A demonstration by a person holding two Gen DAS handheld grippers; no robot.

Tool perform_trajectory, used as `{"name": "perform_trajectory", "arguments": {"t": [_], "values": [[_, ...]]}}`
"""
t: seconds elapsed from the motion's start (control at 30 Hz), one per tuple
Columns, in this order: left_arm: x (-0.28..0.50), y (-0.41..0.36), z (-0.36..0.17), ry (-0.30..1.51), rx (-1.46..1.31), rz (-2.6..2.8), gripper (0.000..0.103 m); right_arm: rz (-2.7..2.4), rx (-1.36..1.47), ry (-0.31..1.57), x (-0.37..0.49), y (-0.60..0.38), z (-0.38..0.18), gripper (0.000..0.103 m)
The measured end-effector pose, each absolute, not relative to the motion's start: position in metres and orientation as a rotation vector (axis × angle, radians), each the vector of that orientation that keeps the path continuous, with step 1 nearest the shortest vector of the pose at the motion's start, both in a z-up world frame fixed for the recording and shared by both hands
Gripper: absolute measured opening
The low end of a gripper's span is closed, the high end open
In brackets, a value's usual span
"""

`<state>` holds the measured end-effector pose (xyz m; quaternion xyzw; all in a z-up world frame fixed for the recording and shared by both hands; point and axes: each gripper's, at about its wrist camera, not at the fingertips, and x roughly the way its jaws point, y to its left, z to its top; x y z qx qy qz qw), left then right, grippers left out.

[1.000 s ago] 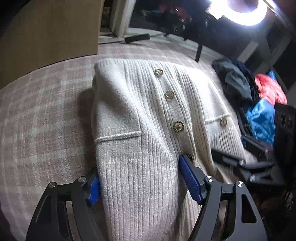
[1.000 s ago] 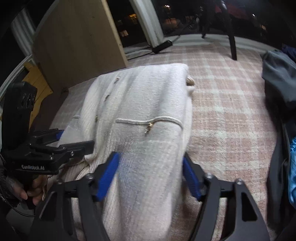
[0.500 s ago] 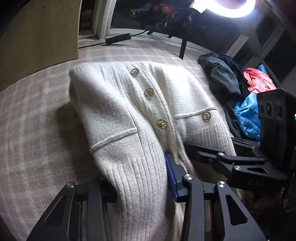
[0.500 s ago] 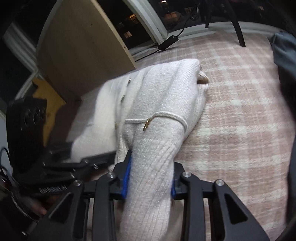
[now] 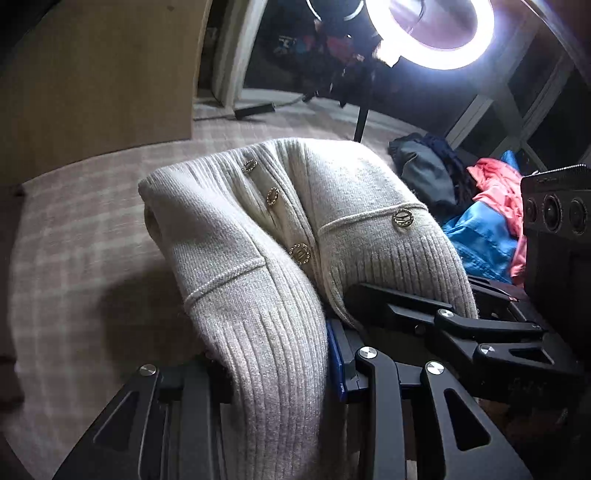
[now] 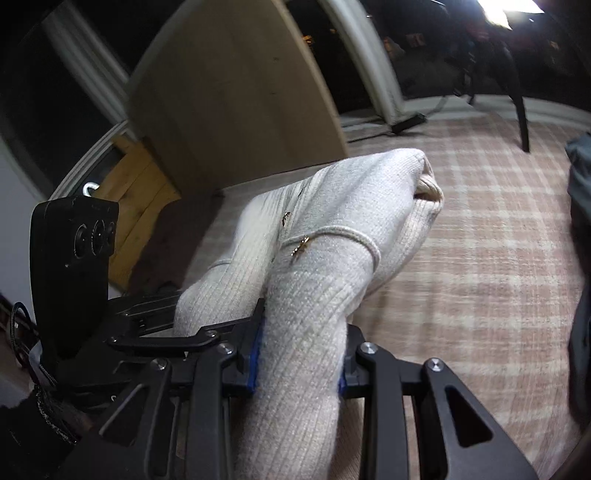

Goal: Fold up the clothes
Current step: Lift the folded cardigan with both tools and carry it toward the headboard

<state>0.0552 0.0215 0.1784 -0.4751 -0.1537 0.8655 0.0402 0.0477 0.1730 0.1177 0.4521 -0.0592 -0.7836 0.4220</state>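
Left wrist view. Left gripper (image 5: 275, 365) has its jaws closing on the ribbed hem of the cream cardigan (image 5: 258, 258) — the knit fills the gap and the blue pad (image 5: 335, 363) presses its right side. The gripped hem is raised off the pink plaid rug (image 5: 74, 236); the far folded end of the cardigan still lies on the rug. Gold buttons (image 5: 300, 253) run down the placket, one more sits on the right pocket band. The right gripper (image 5: 424, 314) shows just to the right, clamped on the other hem corner. Far right: a pile of clothes (image 5: 476, 221) in grey, coral and blue. A ring light (image 5: 430, 33) glares at the far top.

Right wrist view. Right gripper (image 6: 299, 363) — jaws closing, pads pressed on a bunched roll of the cardigan (image 6: 332, 258) hem. The far end droops to the rug (image 6: 480, 258). The left gripper (image 6: 155, 317) is just left, on the neighbouring hem. A wooden board (image 6: 229, 96) leans at the far left.
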Motion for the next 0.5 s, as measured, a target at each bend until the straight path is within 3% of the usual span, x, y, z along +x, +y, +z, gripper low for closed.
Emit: {"name": "perform_trajectory", "arguments": {"t": [0.23, 0.5], "values": [[0.11, -0.031, 0.213, -0.494, -1.369, 2.755, 0.031, -1.914, 1.055, -0.036, 0.088, 0.118, 0.154, 0.029], [0.173, -0.139, 0.244, -0.352, -1.336, 2.891, 0.029, -1.854, 0.996, -0.046, 0.125, -0.007, 0.175, 0.029]]}}
